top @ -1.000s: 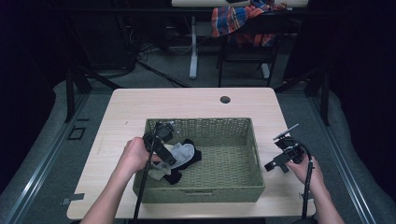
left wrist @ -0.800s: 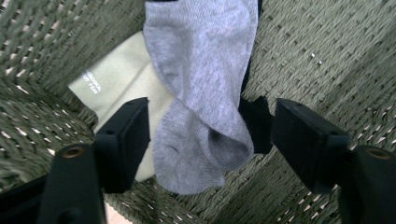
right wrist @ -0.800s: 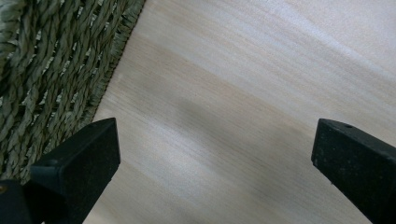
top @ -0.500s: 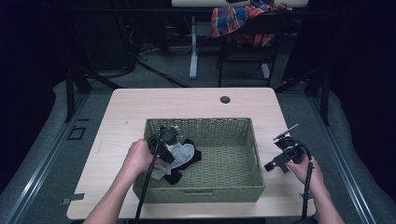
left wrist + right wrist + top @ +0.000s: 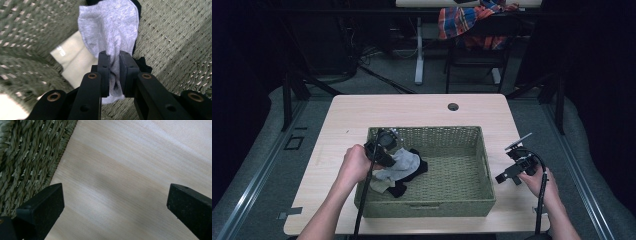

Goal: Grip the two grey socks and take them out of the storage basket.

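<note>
The left tool (image 5: 113,72) has just closed, pinching the light grey cotton sock (image 5: 110,32), whose length runs toward twelve o'clock (hiding a black sock (image 5: 141,65) beneath); the right tool (image 5: 113,205) gapes over the pale wooden table (image 5: 130,170).

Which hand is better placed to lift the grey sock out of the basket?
Left. The left claw has just been closing and now pinches the grey sock inside the basket. The right claw stands open over bare table outside it.
</note>
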